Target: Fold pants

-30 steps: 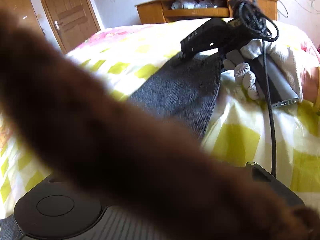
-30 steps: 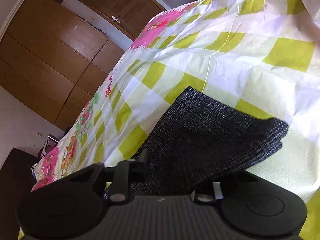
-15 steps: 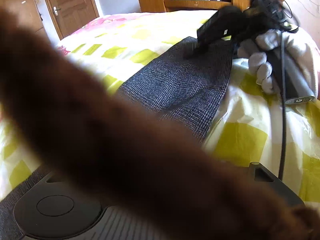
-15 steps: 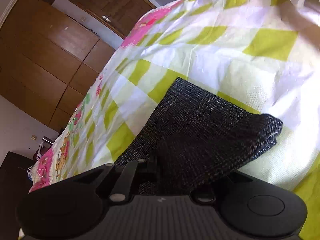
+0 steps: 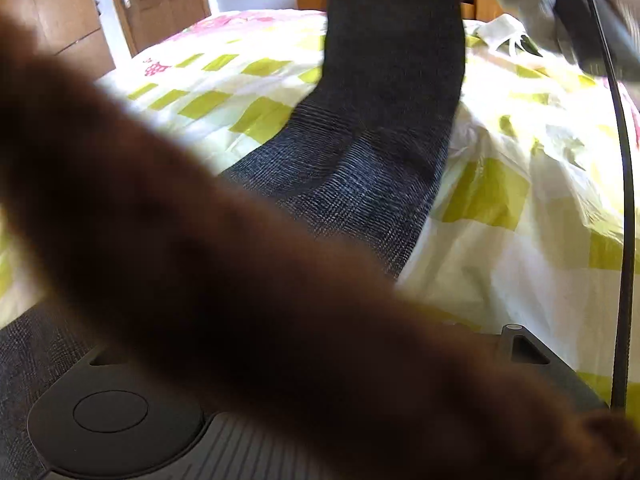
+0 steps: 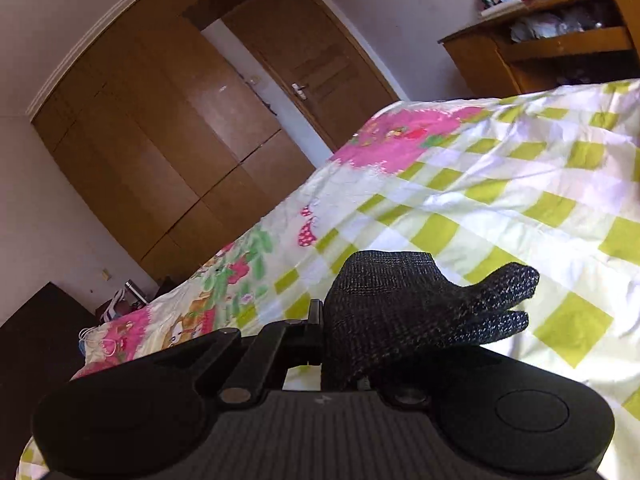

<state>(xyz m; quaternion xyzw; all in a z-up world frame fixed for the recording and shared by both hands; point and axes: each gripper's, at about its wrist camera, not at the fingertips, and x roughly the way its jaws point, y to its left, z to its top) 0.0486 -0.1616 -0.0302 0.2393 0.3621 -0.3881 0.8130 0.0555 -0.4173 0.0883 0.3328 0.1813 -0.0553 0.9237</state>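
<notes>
Dark grey checked pants [image 5: 376, 152] lie on a bed with a yellow-green checked sheet [image 5: 500, 200]. In the left wrist view one end is lifted high at the top, held by the right gripper. In the right wrist view the right gripper [image 6: 344, 344] is shut on the pants' end [image 6: 400, 304], which droops over its fingers above the bed [image 6: 480, 184]. A blurred brown sleeve [image 5: 200, 264] hides the left gripper's fingers, so I cannot tell their state. More pants fabric [image 5: 36, 356] lies at the left gripper's lower left.
A gloved hand [image 5: 532, 4] and a black cable [image 5: 624, 200] sit at the right of the left wrist view. A wooden wardrobe [image 6: 160, 136], a door [image 6: 316, 64] and a wooden shelf unit [image 6: 560, 44] stand beyond the bed.
The right gripper has lifted the pants' end up off the bed and toward the left gripper. The cloth now rises steeply instead of lying flat.
</notes>
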